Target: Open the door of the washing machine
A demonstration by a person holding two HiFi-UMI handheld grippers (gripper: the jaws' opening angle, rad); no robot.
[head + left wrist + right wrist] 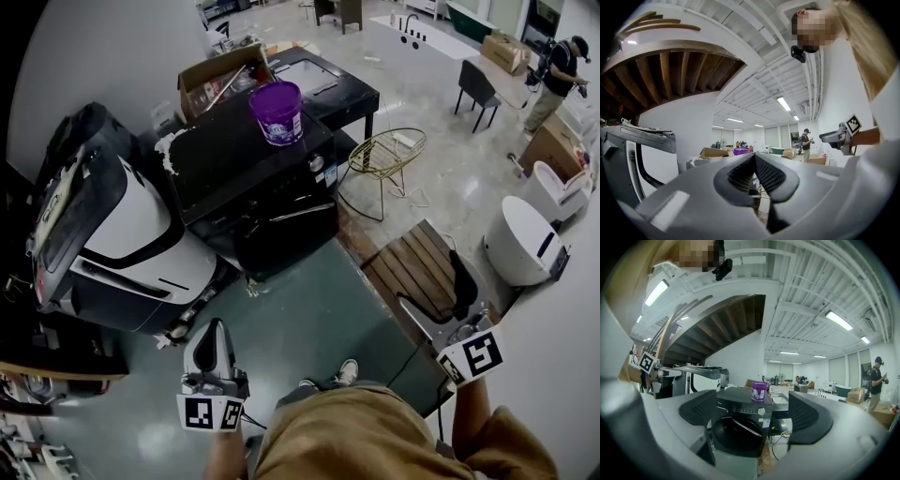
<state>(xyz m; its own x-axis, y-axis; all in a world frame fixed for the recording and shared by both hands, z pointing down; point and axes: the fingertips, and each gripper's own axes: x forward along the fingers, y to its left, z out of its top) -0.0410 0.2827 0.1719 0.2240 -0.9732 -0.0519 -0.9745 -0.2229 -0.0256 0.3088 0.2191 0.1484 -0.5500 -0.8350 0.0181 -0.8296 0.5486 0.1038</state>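
Two tools: right tool (pixel 752 416) stands open and empty, left tool (pixel 754 160) is pinched together on nothing. Washing machine (pixel 740 420) sits on the floor ahead, well apart from both, door (pixel 736 431) closed. Risk, as judged: pads slip off the glossy round door if they miss its edge, and a hard tug jolts the purple bucket (pixel 759 391) on top.

Seeing a round purple plastic tub with a white label (pixel 277 112) standing upright, an open brown cardboard box (pixel 217 77) just behind it to the left. Finding a gold wire-frame chair (pixel 386 155) standing on the pale tiled floor (pixel 441 178), near a brown slatted wooden panel (pixel 419 267). Spotting a white rounded ceramic fixture (pixel 520 246) at right, and, far back, a person in a dark top and khaki trousers (pixel 555 80) standing near a black chair (pixel 477 86).
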